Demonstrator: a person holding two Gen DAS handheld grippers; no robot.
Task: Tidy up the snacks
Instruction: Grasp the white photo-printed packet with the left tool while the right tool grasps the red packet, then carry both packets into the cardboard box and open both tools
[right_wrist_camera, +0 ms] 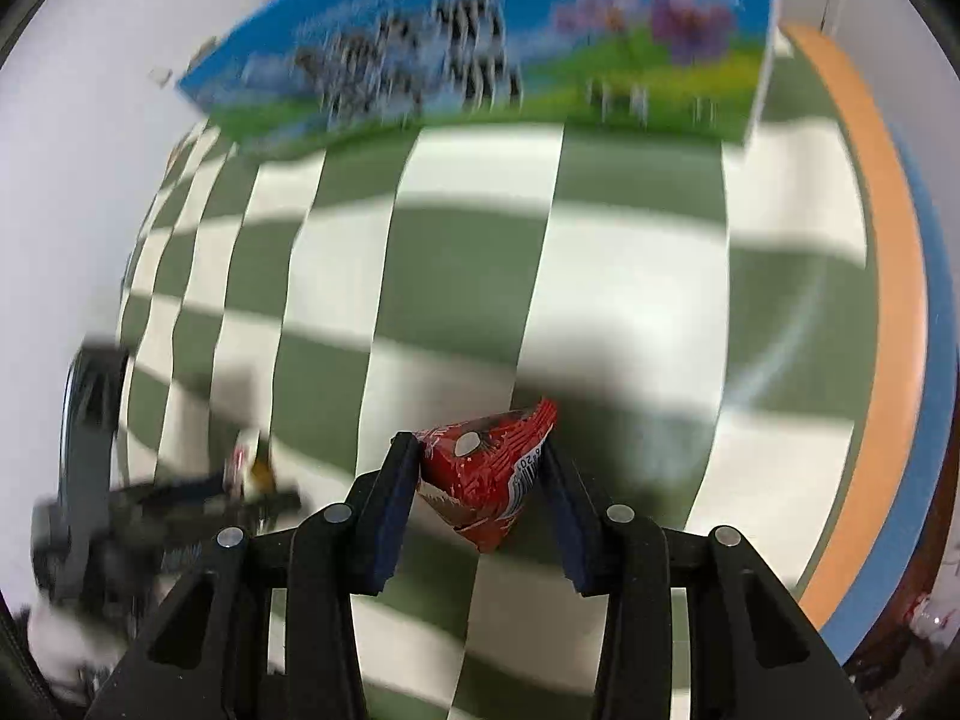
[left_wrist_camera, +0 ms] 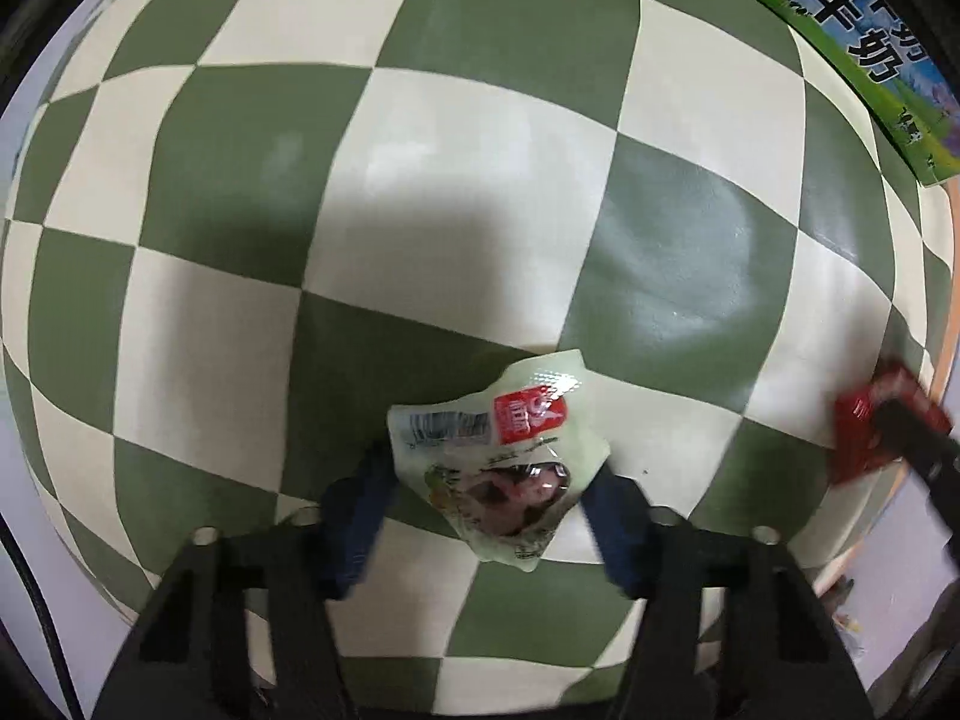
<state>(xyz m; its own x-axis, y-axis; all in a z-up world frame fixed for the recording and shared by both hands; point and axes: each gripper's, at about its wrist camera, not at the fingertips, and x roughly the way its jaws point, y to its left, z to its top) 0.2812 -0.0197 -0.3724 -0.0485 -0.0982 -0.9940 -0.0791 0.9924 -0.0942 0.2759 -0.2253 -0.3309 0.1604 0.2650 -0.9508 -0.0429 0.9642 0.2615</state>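
My left gripper is shut on a pale green snack packet with a red label and holds it above the green-and-white checked tablecloth. My right gripper is shut on a red snack packet, also held over the cloth. The right gripper with its red packet shows blurred at the right edge of the left wrist view. The left gripper shows blurred at the lower left of the right wrist view.
A blue-and-green milk carton box with cows and flowers stands at the far side of the table; its edge shows in the left wrist view. The table's orange and blue rim runs along the right.
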